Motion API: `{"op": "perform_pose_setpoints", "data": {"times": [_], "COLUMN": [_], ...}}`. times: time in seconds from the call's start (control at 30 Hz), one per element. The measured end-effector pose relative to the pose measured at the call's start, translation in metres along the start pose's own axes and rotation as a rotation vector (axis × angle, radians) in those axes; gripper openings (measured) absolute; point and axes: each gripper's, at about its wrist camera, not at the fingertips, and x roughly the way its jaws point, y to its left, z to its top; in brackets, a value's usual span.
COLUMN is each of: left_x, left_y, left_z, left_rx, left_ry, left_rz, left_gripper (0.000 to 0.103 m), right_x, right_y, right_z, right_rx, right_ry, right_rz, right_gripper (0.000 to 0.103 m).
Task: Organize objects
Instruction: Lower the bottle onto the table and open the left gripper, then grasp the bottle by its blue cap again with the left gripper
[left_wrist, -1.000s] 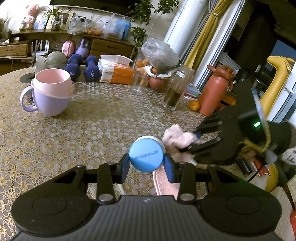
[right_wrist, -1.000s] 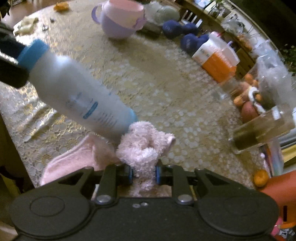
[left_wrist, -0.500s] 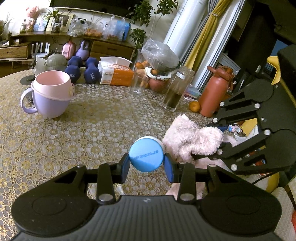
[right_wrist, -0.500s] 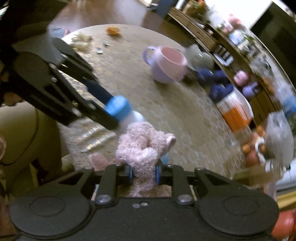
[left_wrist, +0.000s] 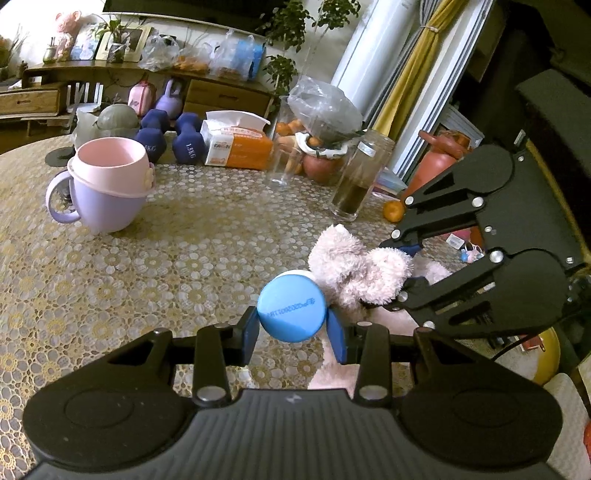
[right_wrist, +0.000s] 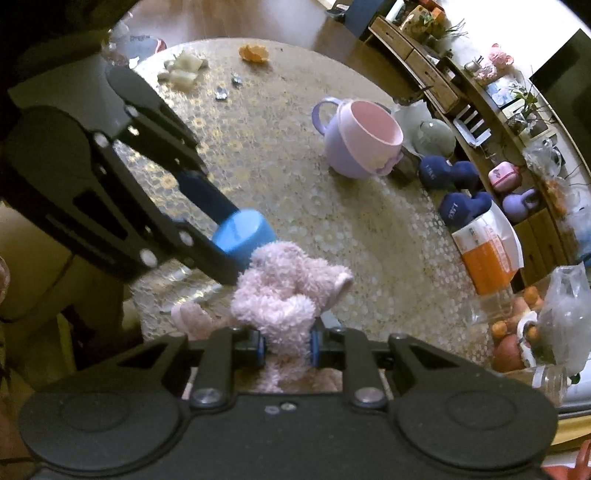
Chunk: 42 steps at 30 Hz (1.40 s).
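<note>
Left gripper (left_wrist: 291, 326) clamps blue-capped bottle (left_wrist: 291, 314); right gripper (right_wrist: 287, 347) pinches pink plush toy (right_wrist: 288, 291) touching the bottle, above tabletop (left_wrist: 166, 258).

A navy dumbbell (left_wrist: 187, 137) on the table reads "1.5KG" in white on its end face. The blue bottle cap (left_wrist: 291, 311) carries a printed code line, too smeared to read, and the lettering on the orange tissue pack (left_wrist: 236, 146) is equally illegible.
</note>
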Motion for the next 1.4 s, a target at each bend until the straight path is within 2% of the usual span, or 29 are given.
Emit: {"op": "perform_pose_setpoints", "data": {"times": [0.23, 0.33, 0.47, 0.6, 0.77, 1.17, 1.4], "left_x": [-0.001, 0.0, 0.002, 0.004, 0.014, 0.037, 0.01], "left_y": [0.002, 0.002, 0.003, 0.005, 0.016, 0.064, 0.065], "left_z": [-0.001, -0.002, -0.002, -0.002, -0.003, -0.026, -0.017], "left_rx": [-0.005, -0.004, -0.009, 0.003, 0.001, -0.11, -0.116], "left_ry": [0.002, 0.008, 0.015, 0.015, 0.032, 0.124, 0.059], "left_rz": [-0.001, -0.003, -0.01, 0.006, 0.046, 0.147, 0.148], "left_gripper": [0.037, 0.035, 0.027, 0.027, 0.027, 0.027, 0.027], "right_x": [0.03, 0.047, 0.07, 0.087, 0.075, 0.051, 0.033], "right_y": [-0.016, -0.025, -0.031, -0.032, -0.033, -0.021, -0.018], "right_z": [-0.013, -0.021, -0.034, -0.045, -0.047, -0.046, -0.031], "right_rx": [0.036, 0.077, 0.119, 0.15, 0.17, 0.173, 0.146], "right_ry": [0.067, 0.094, 0.133, 0.155, 0.122, 0.079, 0.026], "right_rz": [-0.044, -0.059, -0.08, -0.096, -0.095, -0.079, -0.049], "right_gripper": [0.02, 0.02, 0.02, 0.02, 0.02, 0.02, 0.02]}}
